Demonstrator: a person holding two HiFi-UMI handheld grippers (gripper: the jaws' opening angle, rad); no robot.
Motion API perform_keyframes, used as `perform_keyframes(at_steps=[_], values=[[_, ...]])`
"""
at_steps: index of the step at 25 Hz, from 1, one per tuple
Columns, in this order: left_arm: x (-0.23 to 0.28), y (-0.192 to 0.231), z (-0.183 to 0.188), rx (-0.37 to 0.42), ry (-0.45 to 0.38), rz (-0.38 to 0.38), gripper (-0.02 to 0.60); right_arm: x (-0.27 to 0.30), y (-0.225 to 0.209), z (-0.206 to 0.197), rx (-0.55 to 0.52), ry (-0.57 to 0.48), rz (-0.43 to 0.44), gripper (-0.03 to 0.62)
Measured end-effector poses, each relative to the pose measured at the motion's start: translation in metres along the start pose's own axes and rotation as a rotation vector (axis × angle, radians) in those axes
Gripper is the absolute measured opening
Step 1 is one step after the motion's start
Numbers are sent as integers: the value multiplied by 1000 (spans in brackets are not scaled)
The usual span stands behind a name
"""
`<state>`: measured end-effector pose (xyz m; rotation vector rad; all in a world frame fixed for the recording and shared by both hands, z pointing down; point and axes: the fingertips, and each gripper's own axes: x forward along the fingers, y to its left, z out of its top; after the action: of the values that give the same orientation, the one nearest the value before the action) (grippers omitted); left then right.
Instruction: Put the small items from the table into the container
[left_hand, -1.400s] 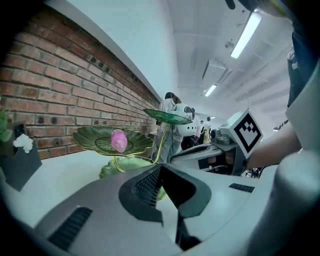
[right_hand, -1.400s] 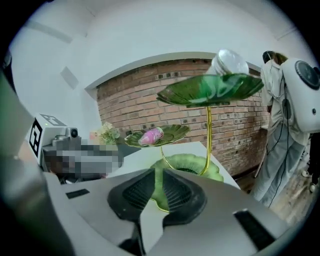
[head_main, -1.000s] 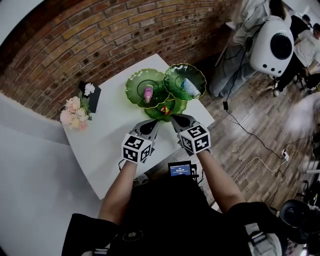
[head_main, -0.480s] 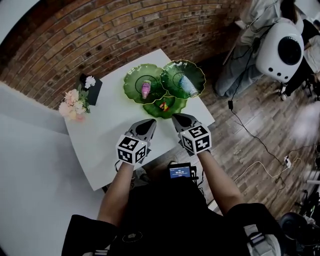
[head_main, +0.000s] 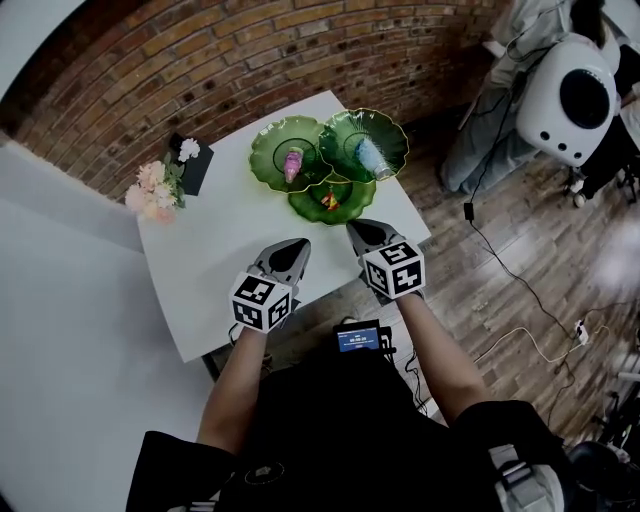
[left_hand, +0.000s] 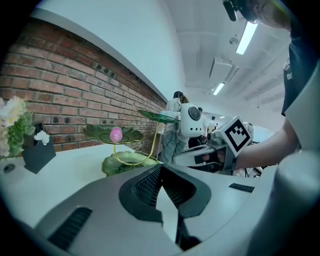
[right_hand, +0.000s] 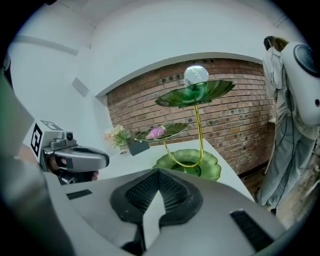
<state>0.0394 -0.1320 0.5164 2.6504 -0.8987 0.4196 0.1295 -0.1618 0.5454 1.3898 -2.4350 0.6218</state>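
A three-tier stand of green leaf dishes stands at the far right of the white table (head_main: 220, 260). Its left dish (head_main: 272, 163) holds a pink item (head_main: 293, 163), its top dish (head_main: 390, 140) a blue-silver item (head_main: 370, 155), and its lowest dish (head_main: 345, 190) a small red-yellow item (head_main: 329, 200). My left gripper (head_main: 291, 249) and right gripper (head_main: 361, 232) hover side by side short of the stand, both shut and empty. The right gripper view shows the pink item (right_hand: 156, 132), the blue-silver item (right_hand: 196, 76) and the left gripper (right_hand: 75, 159). The left gripper view shows the pink item (left_hand: 116, 134).
A bunch of flowers (head_main: 152, 188) in a black holder (head_main: 195, 172) stands at the table's far left by the brick wall (head_main: 200, 70). A white rounded machine (head_main: 575, 95) and cables (head_main: 520, 290) are on the wood floor to the right. A small screen (head_main: 360, 338) sits at my chest.
Both grippers have drawn back from the dish stand toward the near table edge, the left one further. Both stayed shut and empty.
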Motion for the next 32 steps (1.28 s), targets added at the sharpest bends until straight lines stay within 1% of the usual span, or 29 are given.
perform_keyframes(at_steps=[5,8,15,20,23,27,32], values=[[-27,-5,4,46,-14,-29,9,-14,15,0,13,-19,-46,15],[-50,-10,-1,61,-25,-53,9,-24,30,-5,27,-28,-81,15],[-112,-20,-26,72,-44,-93,9,-46,96,-19,11,-42,-120,15],[-151,-38,-42,74,-50,-140,9,-70,143,-35,41,-52,-150,15],[-167,-46,-52,82,-44,-152,9,-80,166,-47,45,-40,-155,15],[-179,-63,-64,120,-36,-154,9,-95,180,-62,38,-14,-160,15],[-182,-78,-70,117,-39,-156,9,-113,185,-64,14,-25,-153,15]])
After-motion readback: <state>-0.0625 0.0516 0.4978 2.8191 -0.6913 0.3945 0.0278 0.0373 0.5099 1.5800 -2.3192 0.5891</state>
